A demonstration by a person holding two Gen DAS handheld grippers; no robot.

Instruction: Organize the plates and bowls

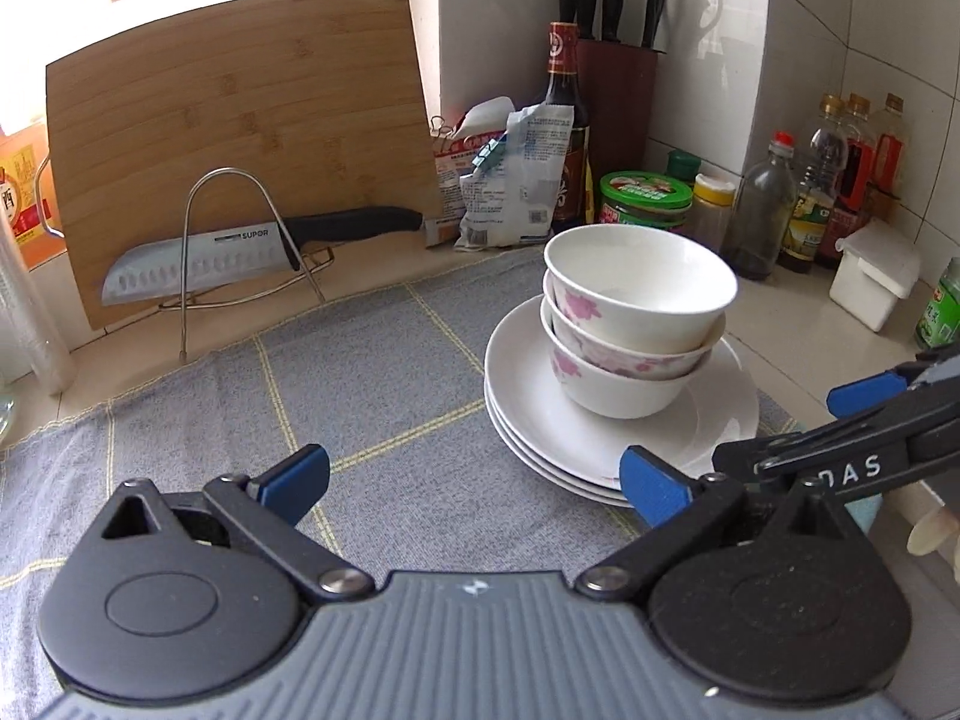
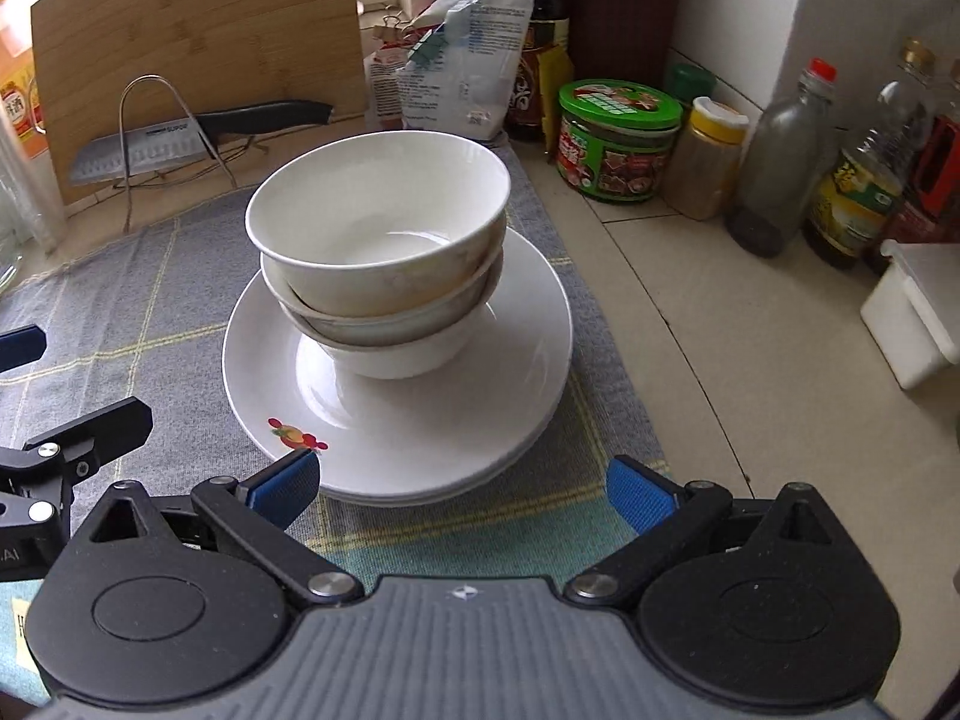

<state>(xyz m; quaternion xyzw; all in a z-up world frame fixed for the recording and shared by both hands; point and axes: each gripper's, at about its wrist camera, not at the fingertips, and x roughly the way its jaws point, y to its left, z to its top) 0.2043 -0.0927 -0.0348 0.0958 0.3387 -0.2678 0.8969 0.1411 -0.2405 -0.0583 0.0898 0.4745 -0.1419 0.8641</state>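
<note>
Over the grey cloth on the tabletop, my left claw tilts down, spread wide and empty. My right claw matches it, wide, empty, aimed at the bowls nested on the stacked plates between us.

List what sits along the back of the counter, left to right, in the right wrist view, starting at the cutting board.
Cutting board → white bag → dark sauce bottle → green-lidded jar → yellow-capped jar → red-capped bottle → white lidded box.
</note>
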